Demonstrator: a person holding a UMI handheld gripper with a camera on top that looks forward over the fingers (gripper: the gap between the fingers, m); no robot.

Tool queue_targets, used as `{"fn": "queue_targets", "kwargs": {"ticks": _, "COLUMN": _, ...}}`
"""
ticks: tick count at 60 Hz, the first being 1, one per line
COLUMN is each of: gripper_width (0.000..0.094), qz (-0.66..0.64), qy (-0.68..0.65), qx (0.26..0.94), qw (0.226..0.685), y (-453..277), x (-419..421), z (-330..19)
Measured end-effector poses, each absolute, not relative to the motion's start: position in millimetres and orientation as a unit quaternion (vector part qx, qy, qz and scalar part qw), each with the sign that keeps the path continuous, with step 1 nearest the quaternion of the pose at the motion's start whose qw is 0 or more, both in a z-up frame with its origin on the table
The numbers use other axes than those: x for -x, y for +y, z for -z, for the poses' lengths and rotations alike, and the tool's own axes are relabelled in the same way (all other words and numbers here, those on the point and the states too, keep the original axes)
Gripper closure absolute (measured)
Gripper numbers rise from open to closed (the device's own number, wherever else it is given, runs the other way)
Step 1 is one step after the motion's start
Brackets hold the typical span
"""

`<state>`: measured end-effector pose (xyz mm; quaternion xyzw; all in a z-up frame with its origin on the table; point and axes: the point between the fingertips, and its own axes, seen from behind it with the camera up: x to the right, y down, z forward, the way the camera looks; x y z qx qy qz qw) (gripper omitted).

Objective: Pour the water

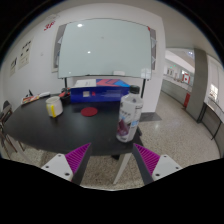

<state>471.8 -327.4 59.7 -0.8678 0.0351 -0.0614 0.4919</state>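
Claw (113,157) seen from behind its two fingers, which stand apart with nothing between them, their purple pads (78,156) facing inward. The bottle (129,117), clear with a printed wrapper, stands upright at the near edge of the dark counter (40,128), at about 1 o'clock from the claw and beyond the fingertips, not touching them. A yellow cup (54,107) stands well apart at about 10 o'clock; a small red disc (90,112) lies between the two, nearer the middle of the counter. A blue box (100,93) sits farther back, below a whiteboard (105,50).

Risk: the bottle stands close to the counter edge, so an off-centre approach could knock it to the floor; a soft wall squeezed hard may spill.

Writing: the wrapper probably carries a brand, but none can be read.
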Motion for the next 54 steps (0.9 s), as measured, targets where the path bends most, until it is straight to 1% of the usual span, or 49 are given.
{"fn": "queue_targets", "kwargs": {"ticks": 8, "gripper_width": 0.0099, "qz": 0.061, "qy": 0.043, "qx": 0.853, "qw": 0.517, "y": -270, "x": -514, "z": -59}}
{"fn": "queue_targets", "kwargs": {"ticks": 16, "gripper_width": 0.0102, "qz": 0.058, "qy": 0.035, "qx": 0.84, "qw": 0.538, "y": -227, "x": -536, "z": -60}}
{"fn": "queue_targets", "kwargs": {"ticks": 21, "gripper_width": 0.0124, "qz": 0.056, "qy": 0.036, "qx": 0.829, "qw": 0.555, "y": -203, "x": -541, "z": -59}}
{"fn": "queue_targets", "kwargs": {"ticks": 23, "gripper_width": 0.0149, "qz": 0.052, "qy": 0.033, "qx": 0.825, "qw": 0.562, "y": -197, "x": -541, "z": -61}}
{"fn": "queue_targets", "kwargs": {"ticks": 27, "gripper_width": 0.0383, "qz": 0.056, "qy": 0.029, "qx": 0.815, "qw": 0.576, "y": -188, "x": -545, "z": -66}}
{"fn": "queue_targets", "kwargs": {"ticks": 29, "gripper_width": 0.0389, "qz": 0.06, "qy": 0.027, "qx": 0.811, "qw": 0.581, "y": -184, "x": -547, "z": -65}}
{"fn": "queue_targets", "kwargs": {"ticks": 35, "gripper_width": 0.0479, "qz": 0.064, "qy": 0.026, "qx": 0.804, "qw": 0.591, "y": -180, "x": -547, "z": -67}}
{"fn": "queue_targets", "kwargs": {"ticks": 36, "gripper_width": 0.0474, "qz": 0.063, "qy": 0.025, "qx": 0.803, "qw": 0.592, "y": -180, "x": -546, "z": -67}}
{"fn": "queue_targets", "kwargs": {"ticks": 37, "gripper_width": 0.0511, "qz": 0.062, "qy": 0.022, "qx": 0.803, "qw": 0.592, "y": -180, "x": -546, "z": -67}}
{"fn": "queue_targets", "kwargs": {"ticks": 38, "gripper_width": 0.0511, "qz": 0.062, "qy": 0.02, "qx": 0.804, "qw": 0.591, "y": -180, "x": -546, "z": -67}}
{"fn": "queue_targets", "kwargs": {"ticks": 39, "gripper_width": 0.0533, "qz": 0.062, "qy": 0.018, "qx": 0.804, "qw": 0.591, "y": -181, "x": -546, "z": -67}}
{"fn": "queue_targets", "kwargs": {"ticks": 41, "gripper_width": 0.0525, "qz": 0.063, "qy": 0.017, "qx": 0.805, "qw": 0.59, "y": -181, "x": -546, "z": -66}}
{"fn": "queue_targets", "kwargs": {"ticks": 42, "gripper_width": 0.0552, "qz": 0.062, "qy": 0.016, "qx": 0.805, "qw": 0.589, "y": -181, "x": -547, "z": -67}}
{"fn": "queue_targets", "kwargs": {"ticks": 47, "gripper_width": 0.0551, "qz": 0.072, "qy": 0.021, "qx": 0.807, "qw": 0.585, "y": -182, "x": -548, "z": -69}}
{"fn": "queue_targets", "kwargs": {"ticks": 54, "gripper_width": 0.0552, "qz": 0.109, "qy": 0.026, "qx": 0.8, "qw": 0.589, "y": -174, "x": -543, "z": -97}}
